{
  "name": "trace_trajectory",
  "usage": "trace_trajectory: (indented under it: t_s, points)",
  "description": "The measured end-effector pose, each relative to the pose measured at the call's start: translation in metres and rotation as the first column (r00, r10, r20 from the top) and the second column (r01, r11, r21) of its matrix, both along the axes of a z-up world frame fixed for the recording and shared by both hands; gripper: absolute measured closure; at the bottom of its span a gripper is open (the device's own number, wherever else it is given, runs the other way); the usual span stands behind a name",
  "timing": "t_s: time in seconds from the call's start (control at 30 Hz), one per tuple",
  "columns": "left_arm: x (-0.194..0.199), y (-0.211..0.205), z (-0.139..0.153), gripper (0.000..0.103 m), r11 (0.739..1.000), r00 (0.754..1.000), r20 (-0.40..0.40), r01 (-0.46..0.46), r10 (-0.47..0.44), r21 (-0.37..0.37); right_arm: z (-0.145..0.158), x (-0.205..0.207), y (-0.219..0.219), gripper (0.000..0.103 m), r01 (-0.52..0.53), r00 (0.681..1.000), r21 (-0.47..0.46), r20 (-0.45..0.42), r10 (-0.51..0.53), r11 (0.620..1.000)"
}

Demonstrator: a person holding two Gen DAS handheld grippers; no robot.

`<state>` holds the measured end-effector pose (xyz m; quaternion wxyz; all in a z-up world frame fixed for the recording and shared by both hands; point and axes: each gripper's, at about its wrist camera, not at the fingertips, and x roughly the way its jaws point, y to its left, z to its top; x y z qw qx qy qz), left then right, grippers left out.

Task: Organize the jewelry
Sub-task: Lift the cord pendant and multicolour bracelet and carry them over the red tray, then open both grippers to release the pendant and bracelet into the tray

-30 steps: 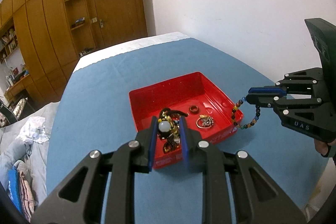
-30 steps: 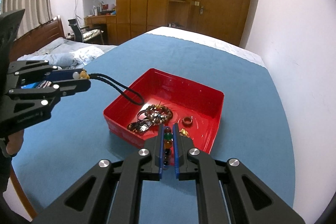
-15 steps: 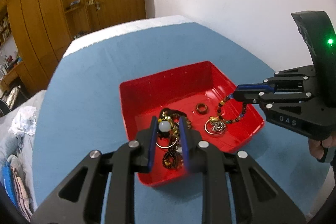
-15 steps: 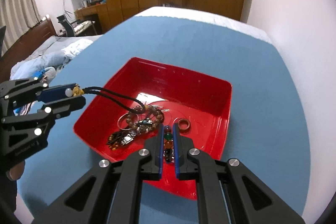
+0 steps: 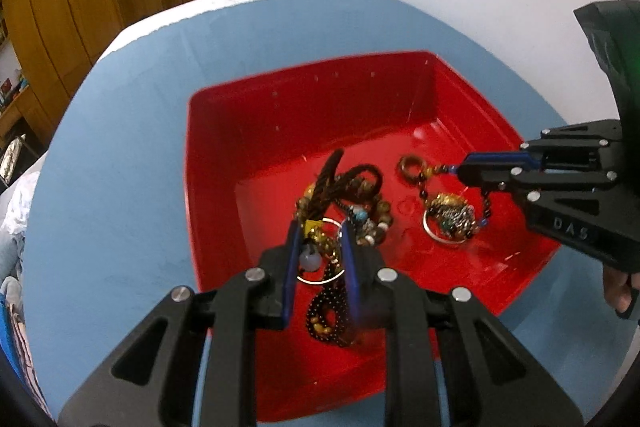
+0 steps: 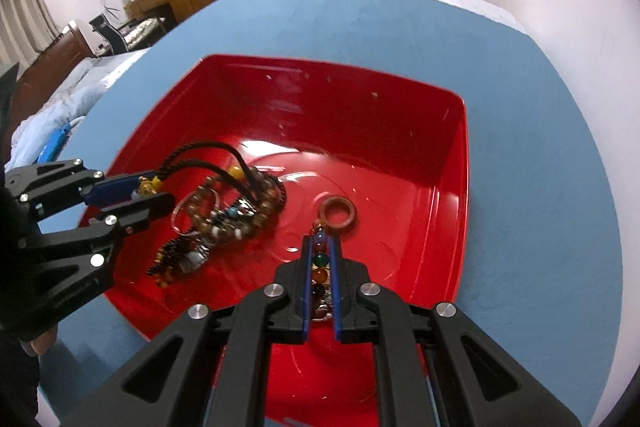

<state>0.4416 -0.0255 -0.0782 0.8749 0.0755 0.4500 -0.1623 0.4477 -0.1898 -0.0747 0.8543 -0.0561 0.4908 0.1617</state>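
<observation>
Red tray (image 5: 224,163) sits on blue table (image 5: 120,147); both grippers reach into it. Left gripper (image 5: 320,247) pinches a pale bead (image 5: 310,261) on a dark cord necklace (image 6: 200,163), cord arcing onto the bracelet pile (image 6: 236,211) on the tray floor. Right gripper (image 6: 321,267) is pressed together on a multicolour bead bracelet (image 6: 319,259), tips just short of a brown ring (image 6: 339,214); the bracelet's loop drapes over a gold-and-silver charm (image 5: 450,217).

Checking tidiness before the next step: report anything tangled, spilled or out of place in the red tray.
Nothing has spilled onto the blue cloth. Inside the red tray, several bracelets, a thin hoop and a dark cord necklace lie heaped in one tangle instead of apart. A wooden ring lies separately.
</observation>
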Motion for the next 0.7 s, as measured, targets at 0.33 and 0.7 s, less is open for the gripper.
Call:
trace_trajectory:
  t_s: [0.33, 0.7]
  points:
    - [-0.001, 0.003, -0.011, 0.083, 1.0, 1.0, -0.017, 0.004, -0.004, 0.007, -0.017, 0.003, 0.0, 0.091, -0.008, 1.0, -0.015, -0.028, 0.008, 1.0]
    - [-0.013, 0.006, -0.002, 0.028, 1.0, 1.0, 0.014, 0.014, -0.014, -0.003, -0.008, -0.01, -0.002, 0.056, 0.015, 1.0, -0.029, 0.022, -0.014, 0.999]
